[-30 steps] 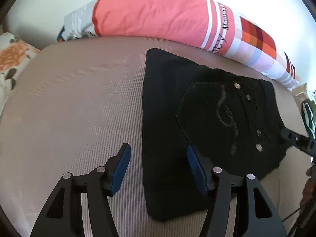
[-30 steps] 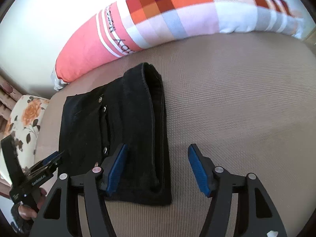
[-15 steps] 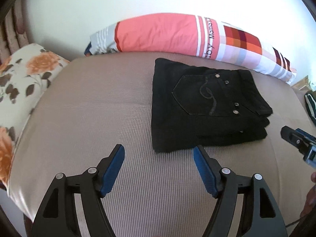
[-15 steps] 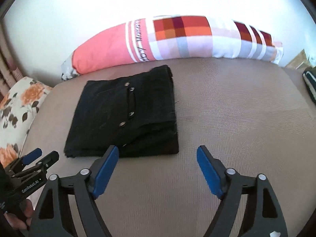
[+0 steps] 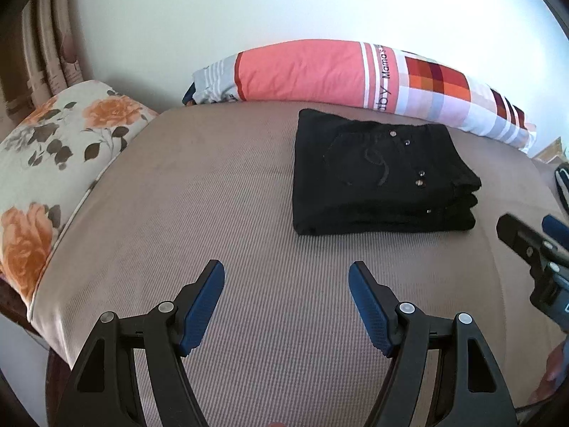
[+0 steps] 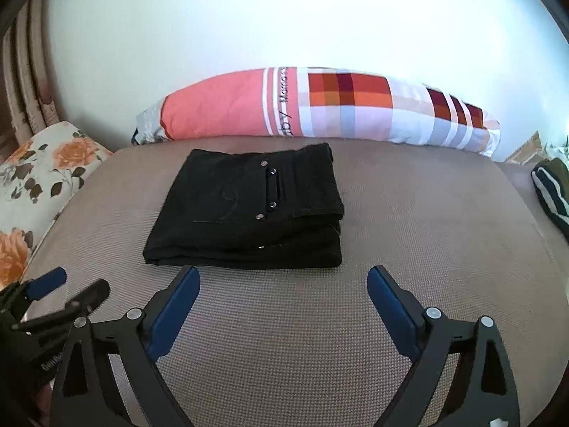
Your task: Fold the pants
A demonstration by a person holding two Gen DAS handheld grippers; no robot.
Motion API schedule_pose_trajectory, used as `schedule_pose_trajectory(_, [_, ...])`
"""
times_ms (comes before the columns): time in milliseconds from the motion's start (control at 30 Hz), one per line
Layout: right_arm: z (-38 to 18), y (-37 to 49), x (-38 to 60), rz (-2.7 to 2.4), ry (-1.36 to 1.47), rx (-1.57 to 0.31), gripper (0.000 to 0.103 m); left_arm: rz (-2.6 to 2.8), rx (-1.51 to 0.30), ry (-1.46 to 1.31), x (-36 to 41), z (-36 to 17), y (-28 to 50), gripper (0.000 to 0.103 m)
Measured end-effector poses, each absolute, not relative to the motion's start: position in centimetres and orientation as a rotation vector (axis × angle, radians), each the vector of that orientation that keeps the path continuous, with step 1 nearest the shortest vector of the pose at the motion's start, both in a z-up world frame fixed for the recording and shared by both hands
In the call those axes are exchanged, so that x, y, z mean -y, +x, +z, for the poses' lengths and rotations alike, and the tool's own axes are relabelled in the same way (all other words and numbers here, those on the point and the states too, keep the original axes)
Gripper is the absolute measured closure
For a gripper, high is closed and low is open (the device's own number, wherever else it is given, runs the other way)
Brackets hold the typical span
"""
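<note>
The black pants lie folded into a compact stack on the beige bed, pocket with metal studs on top; they also show in the right wrist view. My left gripper is open and empty, held above the bed well in front of the stack. My right gripper is open and empty, also in front of the stack and clear of it. Each gripper shows at the edge of the other's view: the right one, the left one.
A long pink and checked pillow lies along the wall behind the pants. A floral cushion sits at the bed's left edge. A dark striped cloth lies at the far right. Beige bed surface spreads left of the pants.
Both grippers have pulled back and up from the folded pants, which now look smaller and farther. The pants have stayed in place, and both grippers have stayed open.
</note>
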State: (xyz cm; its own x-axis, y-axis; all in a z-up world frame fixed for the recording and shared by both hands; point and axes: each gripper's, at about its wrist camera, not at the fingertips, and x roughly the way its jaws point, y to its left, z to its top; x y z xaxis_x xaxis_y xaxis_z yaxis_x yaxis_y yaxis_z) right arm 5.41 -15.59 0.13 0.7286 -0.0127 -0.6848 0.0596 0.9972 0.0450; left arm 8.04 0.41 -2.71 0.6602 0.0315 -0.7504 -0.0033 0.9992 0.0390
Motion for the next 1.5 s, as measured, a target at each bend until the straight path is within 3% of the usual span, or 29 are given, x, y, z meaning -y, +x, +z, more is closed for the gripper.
schedule_pose_trajectory(1500, [-2.3,4.6,14.7,-0.036,0.068,-0.798,0.005,0.024,-0.857,0.059,0.0,-3.9,7.0,0.03])
